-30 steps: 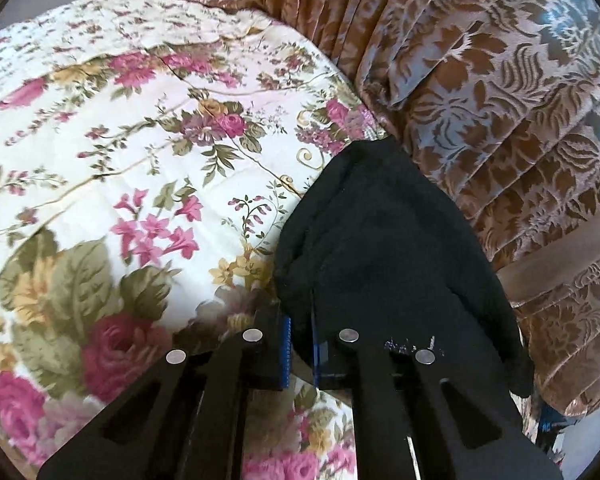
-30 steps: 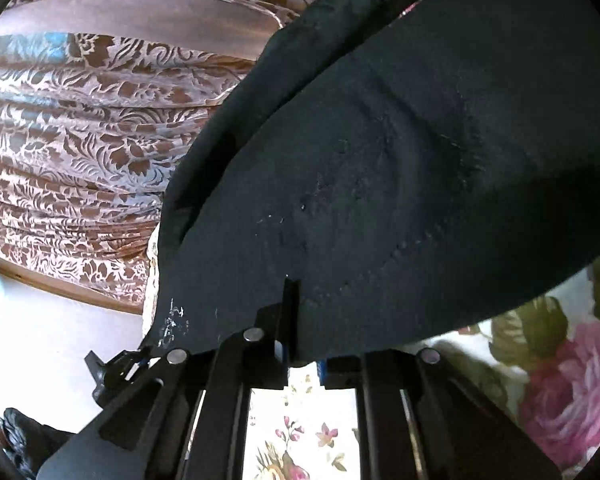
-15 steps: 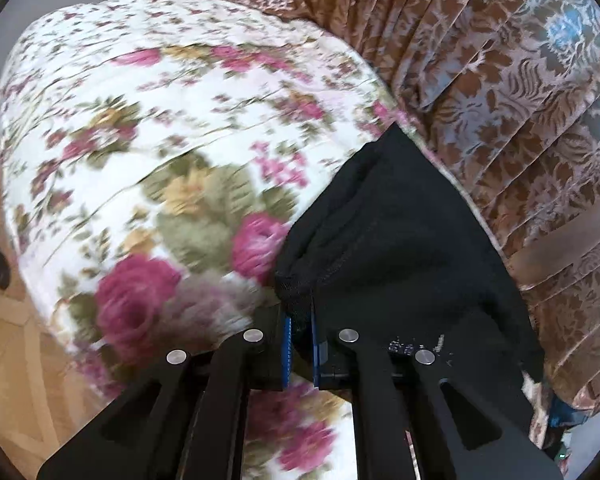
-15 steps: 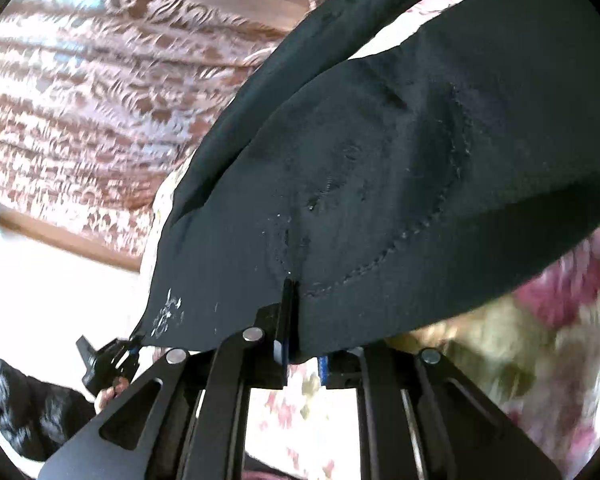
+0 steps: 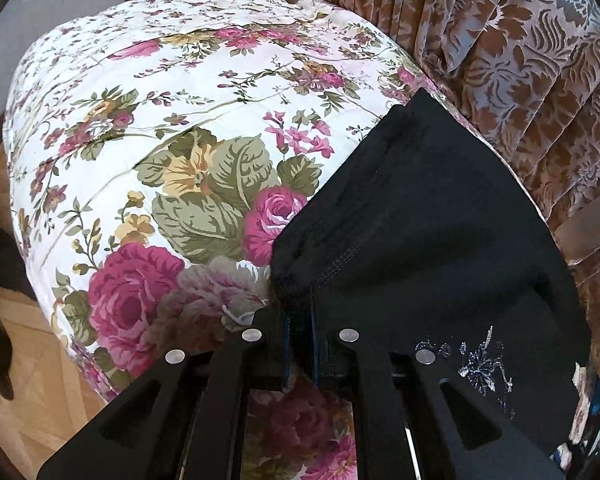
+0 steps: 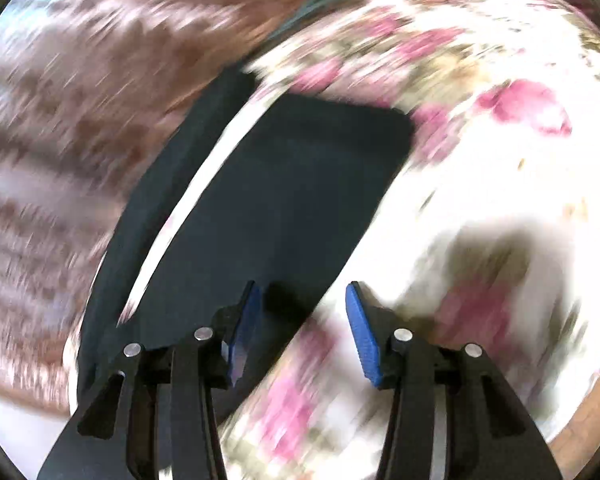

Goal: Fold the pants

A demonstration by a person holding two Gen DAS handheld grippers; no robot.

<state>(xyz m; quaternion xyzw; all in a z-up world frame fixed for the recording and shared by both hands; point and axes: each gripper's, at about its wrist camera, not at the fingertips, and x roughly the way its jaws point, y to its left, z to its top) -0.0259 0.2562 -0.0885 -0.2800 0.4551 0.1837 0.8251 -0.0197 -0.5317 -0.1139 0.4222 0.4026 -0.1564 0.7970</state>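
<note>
Your left hand-held gripper (image 5: 299, 334) is closed tight on a corner of the black pants (image 5: 420, 240); the blue pads are almost hidden by the bunched cloth between them, so only thin blue lines show. From this grip the pants spread to the far right over the floral bedspread (image 5: 180, 120), and their right edge lies close to the brown patterned curtain (image 5: 520, 60). A small silver print on the pants is near your right finger, but it is too small to read. At the left you see a part of the wooden floor (image 5: 4, 360), with a dark shape that is cut off by the frame.

Your right hand-held gripper (image 6: 302, 304) stands partly open, and nothing is between the blue pads (image 6: 362, 332). This view is strongly blurred. The pants (image 6: 284, 184) lie flat on the bedspread (image 6: 480, 180) beyond the left finger, with a second dark strip at the left beside the curtain (image 6: 60, 120); I cannot tell whether it is the other leg.

One second ago the right jaws pinched the pants and the cloth filled the view; they have just been opening and the cloth is now released. The left grip is the same, but the bed edge and floor have come into view.
</note>
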